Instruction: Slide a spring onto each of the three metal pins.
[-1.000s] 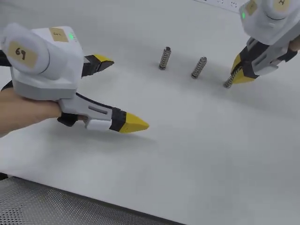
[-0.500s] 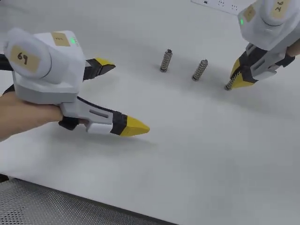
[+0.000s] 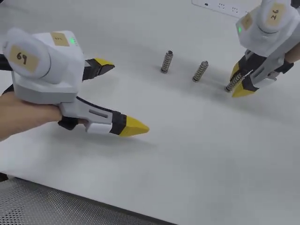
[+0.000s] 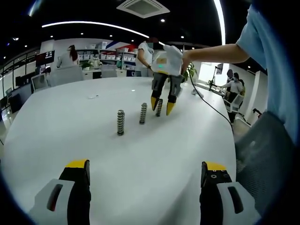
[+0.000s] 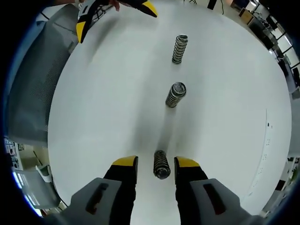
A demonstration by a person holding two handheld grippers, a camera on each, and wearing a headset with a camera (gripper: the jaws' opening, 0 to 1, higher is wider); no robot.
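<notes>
Three metal pins stand in a row on the white table [image 3: 197, 154], each with a spring on it: the left spring [image 3: 166, 61], the middle spring [image 3: 200, 71] and the right spring [image 3: 233, 81]. My right gripper [image 3: 239, 82] is open, its yellow-tipped jaws standing on either side of the right spring [image 5: 161, 164] with small gaps. The other two springs [image 5: 175, 94] [image 5: 179, 48] line up beyond it. My left gripper [image 3: 121, 93] is open and holds nothing, well left of the row. From the left gripper [image 4: 146, 171] I see the three springs [image 4: 120, 122] [image 4: 143, 113] [image 4: 159, 107] ahead and the right gripper [image 4: 161, 104] at the farthest.
A white power strip [image 3: 220, 6] lies at the table's far edge. A grey perforated surface [image 3: 47, 206] sits below the table's front edge. A cable [image 4: 206, 101] trails across the table's right side, and people stand in the office behind.
The right gripper's jaws have parted from the right spring, which stays on its pin. The left gripper has stayed in place.
</notes>
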